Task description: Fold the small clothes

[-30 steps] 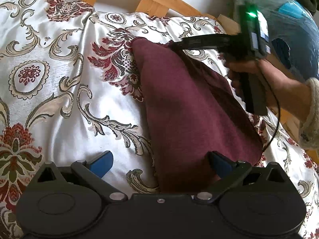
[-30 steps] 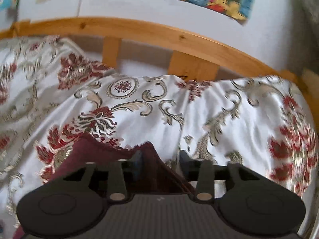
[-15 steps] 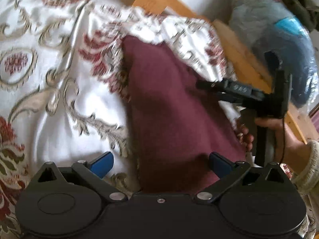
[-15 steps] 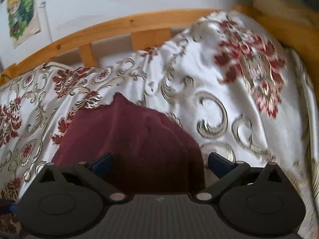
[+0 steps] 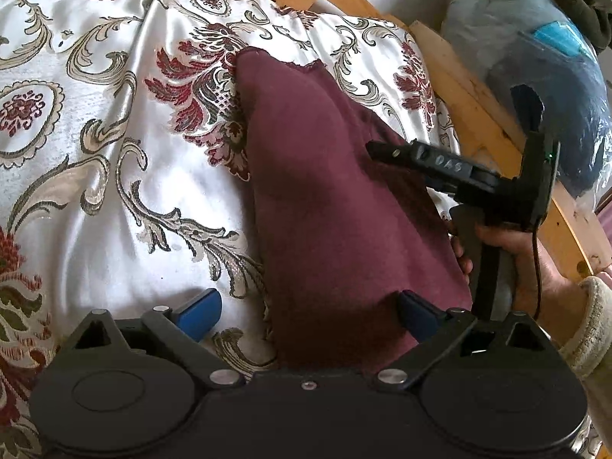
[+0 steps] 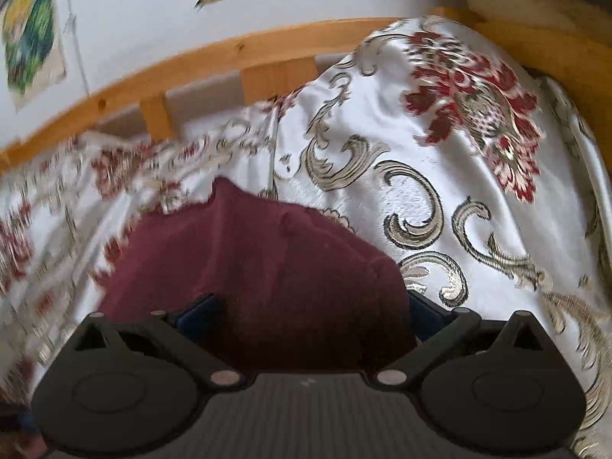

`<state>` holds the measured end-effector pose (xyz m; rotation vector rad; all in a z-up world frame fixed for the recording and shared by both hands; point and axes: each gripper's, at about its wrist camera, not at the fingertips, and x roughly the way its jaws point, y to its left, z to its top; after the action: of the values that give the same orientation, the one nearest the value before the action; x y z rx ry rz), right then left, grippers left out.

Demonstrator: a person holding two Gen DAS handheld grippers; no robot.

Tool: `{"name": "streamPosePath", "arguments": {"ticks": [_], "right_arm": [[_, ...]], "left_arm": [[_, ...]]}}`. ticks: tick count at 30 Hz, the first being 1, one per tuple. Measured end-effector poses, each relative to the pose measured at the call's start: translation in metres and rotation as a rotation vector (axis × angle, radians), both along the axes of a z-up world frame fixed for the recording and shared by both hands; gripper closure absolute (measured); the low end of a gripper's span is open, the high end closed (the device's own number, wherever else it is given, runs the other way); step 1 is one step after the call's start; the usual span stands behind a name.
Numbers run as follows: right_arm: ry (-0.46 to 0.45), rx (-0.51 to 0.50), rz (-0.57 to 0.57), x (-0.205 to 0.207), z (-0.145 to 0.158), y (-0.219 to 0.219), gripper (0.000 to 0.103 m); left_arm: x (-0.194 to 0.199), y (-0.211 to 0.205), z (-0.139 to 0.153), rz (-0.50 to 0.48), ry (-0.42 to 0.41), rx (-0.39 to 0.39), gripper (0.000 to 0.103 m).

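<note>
A dark maroon cloth [image 5: 329, 199] lies folded in a long strip on the floral white bedspread [image 5: 95, 153]. My left gripper [image 5: 306, 310] is open, its blue pads on either side of the cloth's near end, low over it. My right gripper [image 6: 310, 313] is open too, just above the cloth's [image 6: 260, 260] right side. In the left wrist view the right gripper [image 5: 386, 151] hovers over the cloth's right edge, held by a hand.
A wooden bed rail [image 5: 478, 114] runs along the right and far side [image 6: 229, 61]. A blue-grey bundle in plastic [image 5: 535, 61] sits beyond the rail. Paper pictures hang on the white wall [image 6: 134, 7].
The right gripper let go of the cloth's far corner, opened, and drew back toward the cloth's right edge. The left gripper stayed open over the near end.
</note>
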<state>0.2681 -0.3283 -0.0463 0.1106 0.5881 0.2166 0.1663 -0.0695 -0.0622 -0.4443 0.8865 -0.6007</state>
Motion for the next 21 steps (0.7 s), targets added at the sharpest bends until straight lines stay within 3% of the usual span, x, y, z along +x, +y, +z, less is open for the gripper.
{"name": "streamPosePath", "arguments": {"ticks": [2,4,10,13,17,21], "right_arm": [[-0.007,-0.090,-0.001,-0.002,0.000,0.011,0.007],[-0.024,-0.131,-0.016,-0.006,-0.001,0.017,0.022],[-0.049,-0.045,-0.085,-0.014,-0.001,-0.002,0.054],[-0.055,0.002,-0.088,-0.016,-0.002,-0.010,0.060],[-0.049,0.063,-0.087,-0.017,-0.002,-0.017,0.058],[-0.033,0.165,-0.068,-0.012,0.000,-0.027,0.038]], "left_arm": [[0.000,-0.001,0.000,0.000,-0.005,0.007,0.004],[-0.001,-0.001,0.000,-0.001,-0.009,0.011,0.004],[0.000,-0.001,-0.001,0.001,-0.008,0.004,0.005],[-0.003,0.004,-0.001,0.019,-0.020,-0.026,0.011],[-0.003,0.004,0.001,0.013,-0.031,-0.046,0.016],[0.001,0.007,-0.003,0.010,0.007,-0.083,0.017]]}}
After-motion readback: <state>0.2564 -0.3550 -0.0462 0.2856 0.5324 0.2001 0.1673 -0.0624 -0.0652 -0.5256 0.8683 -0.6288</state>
